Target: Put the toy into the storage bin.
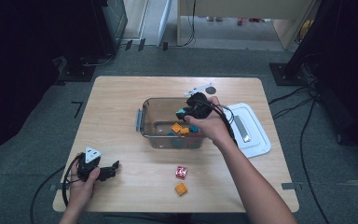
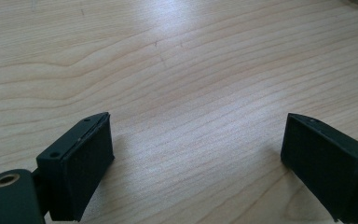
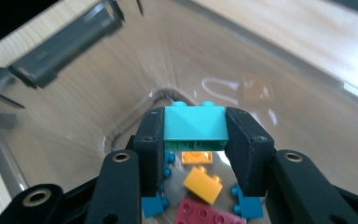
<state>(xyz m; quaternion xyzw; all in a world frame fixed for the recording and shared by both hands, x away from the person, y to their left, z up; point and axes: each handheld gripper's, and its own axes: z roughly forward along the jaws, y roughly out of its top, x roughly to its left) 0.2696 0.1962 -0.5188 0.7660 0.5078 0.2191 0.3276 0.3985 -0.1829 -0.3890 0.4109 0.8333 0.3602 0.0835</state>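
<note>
Right tool (image 3: 195, 140) grips a teal brick (image 3: 196, 125) between its jaws, pads pressed on both sides. Brick hangs above the interior of the clear bin (image 1: 145, 122), which stands mid-counter (image 1: 121, 93). Loose bricks lie on the bin floor below: orange (image 3: 203, 184), red (image 3: 205, 213), blue (image 3: 248, 205). Left tool (image 2: 196, 163) rests at the near left of the counter, jaws wide, nothing between them. A red brick (image 1: 181, 171) and an orange one (image 1: 181, 188) lie on the counter near the bin. White lid (image 1: 256, 135) sits right of the bin.
</note>
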